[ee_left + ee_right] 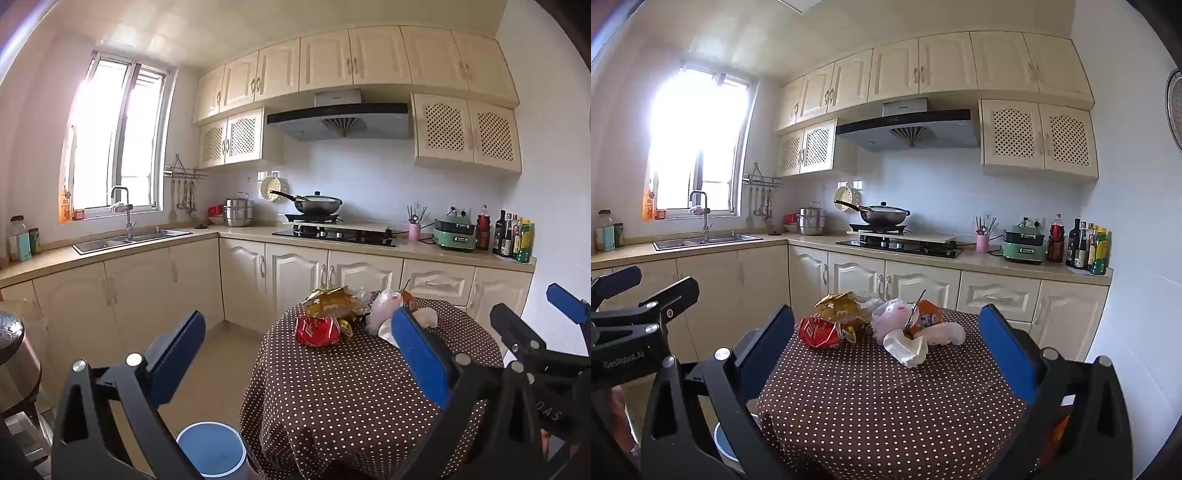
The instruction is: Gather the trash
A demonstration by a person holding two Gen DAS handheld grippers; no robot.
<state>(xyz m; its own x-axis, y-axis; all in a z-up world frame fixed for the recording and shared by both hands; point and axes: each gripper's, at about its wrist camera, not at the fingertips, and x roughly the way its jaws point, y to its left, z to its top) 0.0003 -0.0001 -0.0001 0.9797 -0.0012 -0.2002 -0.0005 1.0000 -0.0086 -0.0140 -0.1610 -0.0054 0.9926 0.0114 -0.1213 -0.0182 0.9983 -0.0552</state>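
Collection not yet begun: both claws, left gripper (pixel 295 339) & right gripper (pixel 886 332), hang wide open, empty, short of trash pile (pixel 879 325) atop dotted table (pixel 886 406), blue bin (pixel 211 451) beside table on floor

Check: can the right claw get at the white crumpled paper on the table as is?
Probably yes. The right claw is open and empty, and the white crumpled paper lies at the near edge of the trash pile, on the table, with only bare dotted cloth in front of it.
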